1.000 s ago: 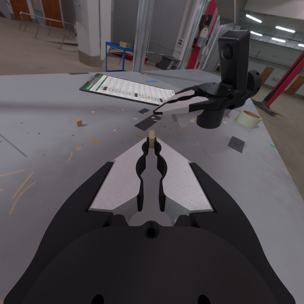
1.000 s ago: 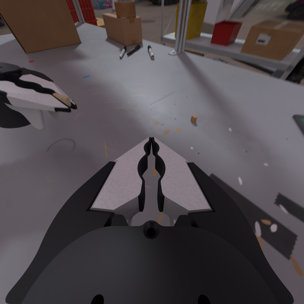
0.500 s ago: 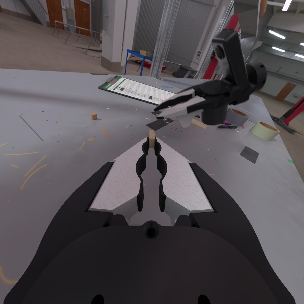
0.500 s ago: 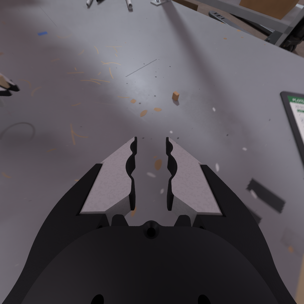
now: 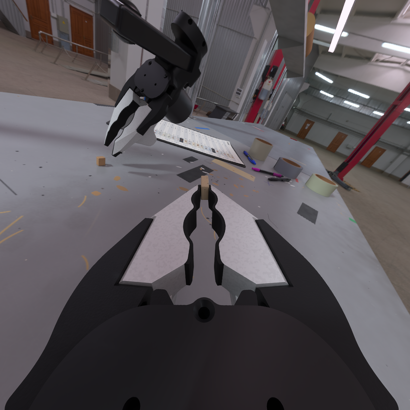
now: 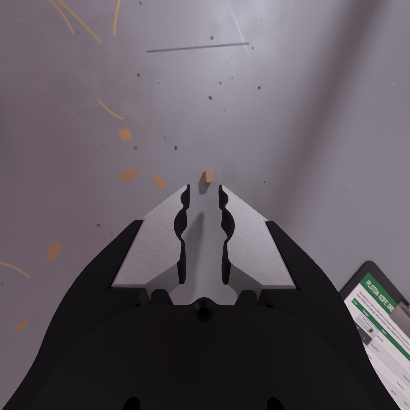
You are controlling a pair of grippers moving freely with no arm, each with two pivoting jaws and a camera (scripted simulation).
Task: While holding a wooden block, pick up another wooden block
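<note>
Our left hand-held gripper point(image 5: 204, 191) is clamped on a small wooden block point(image 5: 204, 190), pinched at the very fingertips above the grey bench point(image 5: 55, 221). Our right hand-held gripper point(image 6: 204, 186) hangs with its fingers parted a moderate way, pointing down at the second wooden block point(image 6: 208, 176), which lies alone on the bench just beyond the tips, left of the clipboard point(image 6: 381, 328).

We judge this cube light, stiff and smooth-sided, so it should be taken across two opposite flat faces, square on, lest it twist out. How deep the held block sits between the pads is hidden, and the clipboard is cut off at the edge.
</note>
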